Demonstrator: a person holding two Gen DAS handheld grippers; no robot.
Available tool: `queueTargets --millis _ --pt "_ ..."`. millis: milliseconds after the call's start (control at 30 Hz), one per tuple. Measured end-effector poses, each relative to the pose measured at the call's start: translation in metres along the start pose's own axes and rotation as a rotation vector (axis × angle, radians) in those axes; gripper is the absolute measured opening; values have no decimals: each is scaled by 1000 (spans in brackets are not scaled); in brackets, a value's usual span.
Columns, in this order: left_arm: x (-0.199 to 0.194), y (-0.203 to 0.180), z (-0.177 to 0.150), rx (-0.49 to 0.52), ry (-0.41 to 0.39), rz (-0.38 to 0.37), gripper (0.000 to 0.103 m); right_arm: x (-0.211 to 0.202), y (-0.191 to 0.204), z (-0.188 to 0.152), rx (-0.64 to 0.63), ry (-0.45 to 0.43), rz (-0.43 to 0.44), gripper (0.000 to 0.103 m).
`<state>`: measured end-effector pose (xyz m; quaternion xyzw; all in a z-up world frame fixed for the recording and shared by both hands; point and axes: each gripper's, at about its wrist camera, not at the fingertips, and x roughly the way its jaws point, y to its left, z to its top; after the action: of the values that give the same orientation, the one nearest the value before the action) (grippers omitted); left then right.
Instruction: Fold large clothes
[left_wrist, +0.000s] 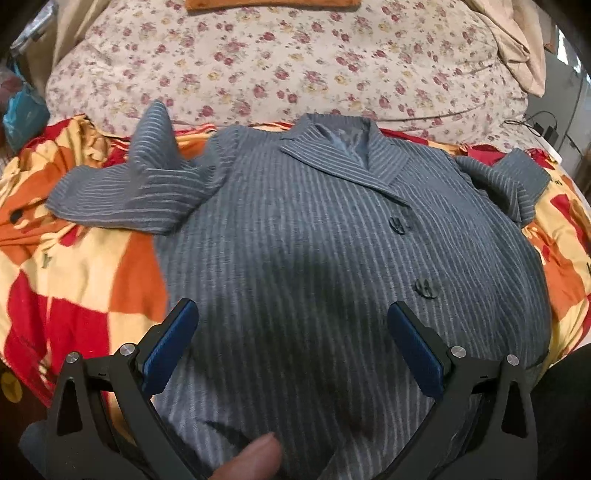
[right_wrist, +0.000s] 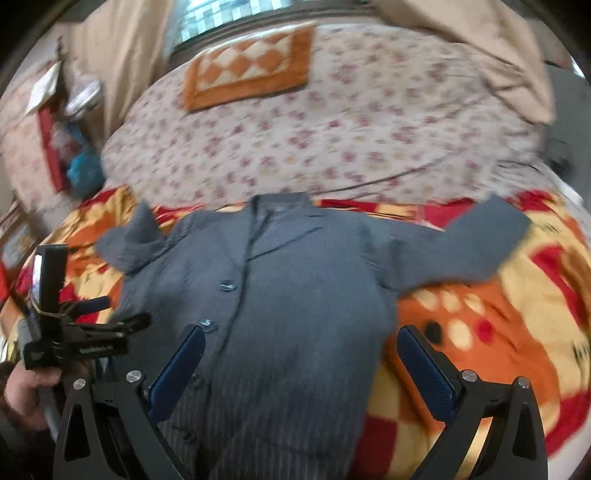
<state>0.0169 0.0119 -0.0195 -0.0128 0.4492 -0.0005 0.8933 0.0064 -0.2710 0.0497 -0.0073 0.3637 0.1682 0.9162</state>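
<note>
A grey-blue pinstriped jacket (left_wrist: 314, 236) lies front up and buttoned on a red, orange and yellow blanket (left_wrist: 85, 280). Its collar points away from me. The left sleeve (left_wrist: 125, 192) is crumpled and bent up; the right sleeve (right_wrist: 476, 247) stretches out sideways. My left gripper (left_wrist: 291, 317) is open and empty above the jacket's lower front. My right gripper (right_wrist: 301, 343) is open and empty above the jacket's lower right side (right_wrist: 295, 314). The left gripper (right_wrist: 107, 314) also shows at the left of the right wrist view, held in a hand.
Behind the blanket lies a floral bedsheet (left_wrist: 295, 62) with an orange checked mat (right_wrist: 251, 66) at the far end. Beige cloth (left_wrist: 517, 48) hangs at the far right. A turquoise bag (left_wrist: 22, 114) and clutter sit off the bed's left side.
</note>
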Motion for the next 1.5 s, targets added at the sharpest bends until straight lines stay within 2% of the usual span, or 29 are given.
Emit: queueTargets --millis 133,233,333,400,433,567,667,767,1300,1400,1500 --pt "8 -4 4 20 22 31 102 32 4 22 -54 42 -20 103" --pt "17 -5 2 38 54 41 102 49 -4 15 -36 20 -15 103" --pt "33 -5 -2 30 117 40 102 68 -10 5 2 93 -76 103" --pt "48 -4 -3 8 183 19 102 72 -10 9 19 88 -39 103" --pt "52 -3 -4 1 192 18 102 74 -8 8 19 87 -19 103" --pt "53 -1 -4 -9 178 19 103 97 2 -3 1 192 19 103" --pt "52 -1 -5 -14 174 19 103 120 2 -13 -16 314 -9 103" --pt "52 -2 -6 -18 163 26 103 133 -2 -23 -31 388 -50 103" --pt "51 -4 -6 6 168 25 103 136 4 -26 -71 388 -67 103" --pt "50 -3 -6 13 167 18 103 132 8 -24 -71 371 -69 103" --pt "48 -3 -7 13 163 17 102 119 7 -17 -48 307 -53 103"
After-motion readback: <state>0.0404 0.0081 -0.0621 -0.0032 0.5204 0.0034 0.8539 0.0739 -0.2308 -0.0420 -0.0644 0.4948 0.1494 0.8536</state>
